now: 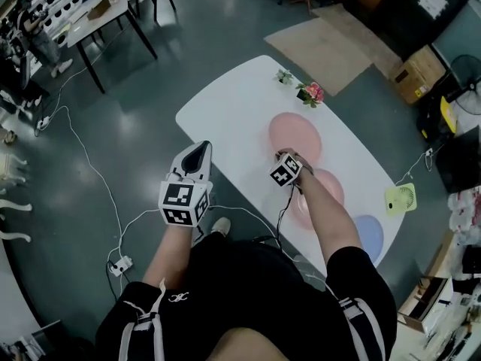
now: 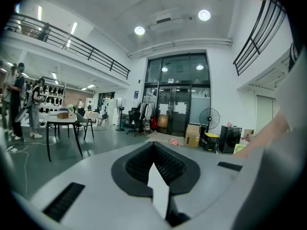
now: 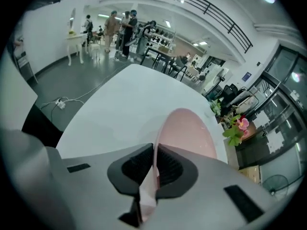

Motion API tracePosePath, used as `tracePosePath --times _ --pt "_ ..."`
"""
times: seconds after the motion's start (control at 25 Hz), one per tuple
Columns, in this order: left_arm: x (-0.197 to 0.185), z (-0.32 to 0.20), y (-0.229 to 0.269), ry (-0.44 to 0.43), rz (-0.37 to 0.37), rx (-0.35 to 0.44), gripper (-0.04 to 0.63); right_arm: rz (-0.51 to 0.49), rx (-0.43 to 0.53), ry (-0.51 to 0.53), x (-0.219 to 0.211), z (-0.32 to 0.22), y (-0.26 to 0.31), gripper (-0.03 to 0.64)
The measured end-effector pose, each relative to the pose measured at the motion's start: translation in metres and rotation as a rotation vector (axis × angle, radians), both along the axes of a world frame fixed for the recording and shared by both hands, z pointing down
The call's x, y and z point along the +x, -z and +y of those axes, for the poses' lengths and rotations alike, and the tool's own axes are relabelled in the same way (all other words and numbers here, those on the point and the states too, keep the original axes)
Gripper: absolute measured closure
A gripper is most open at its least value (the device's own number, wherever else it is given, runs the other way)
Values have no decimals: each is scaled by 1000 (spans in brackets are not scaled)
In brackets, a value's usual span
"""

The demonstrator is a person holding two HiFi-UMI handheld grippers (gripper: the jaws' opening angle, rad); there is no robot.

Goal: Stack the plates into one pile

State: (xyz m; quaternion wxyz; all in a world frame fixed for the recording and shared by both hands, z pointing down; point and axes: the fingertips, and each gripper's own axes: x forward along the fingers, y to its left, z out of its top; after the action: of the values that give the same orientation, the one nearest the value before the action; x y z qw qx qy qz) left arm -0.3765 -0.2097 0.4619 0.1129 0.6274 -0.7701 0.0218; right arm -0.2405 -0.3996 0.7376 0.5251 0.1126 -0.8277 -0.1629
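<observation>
A white oval table (image 1: pixel 225 119) bears three plates in a row: a large pink plate (image 1: pixel 294 130), a second pink plate (image 1: pixel 331 185) partly under the right forearm, and a blue plate (image 1: pixel 371 235). The right gripper (image 3: pixel 154 147) is clamped on the large pink plate's near rim. The left gripper (image 2: pixel 153 145), jaws together and empty, hangs just off the table's edge.

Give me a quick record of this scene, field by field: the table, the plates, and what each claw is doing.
surface: white table, flowers at far end
plates: far pink plate, near pink plate, blue plate, not piled
right claw: shut on far pink plate's rim
left claw: shut, empty, by the table's edge
pile: none yet
</observation>
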Motion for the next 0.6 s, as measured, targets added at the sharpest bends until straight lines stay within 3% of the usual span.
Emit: tracePosePath --times 0.28,0.6 --pt "8 -17 7 -72 12 22 584 -72 141 31 3 14 61 580" --pt "45 -55 10 -220 31 29 584 -103 220 -114 58 21 110 578"
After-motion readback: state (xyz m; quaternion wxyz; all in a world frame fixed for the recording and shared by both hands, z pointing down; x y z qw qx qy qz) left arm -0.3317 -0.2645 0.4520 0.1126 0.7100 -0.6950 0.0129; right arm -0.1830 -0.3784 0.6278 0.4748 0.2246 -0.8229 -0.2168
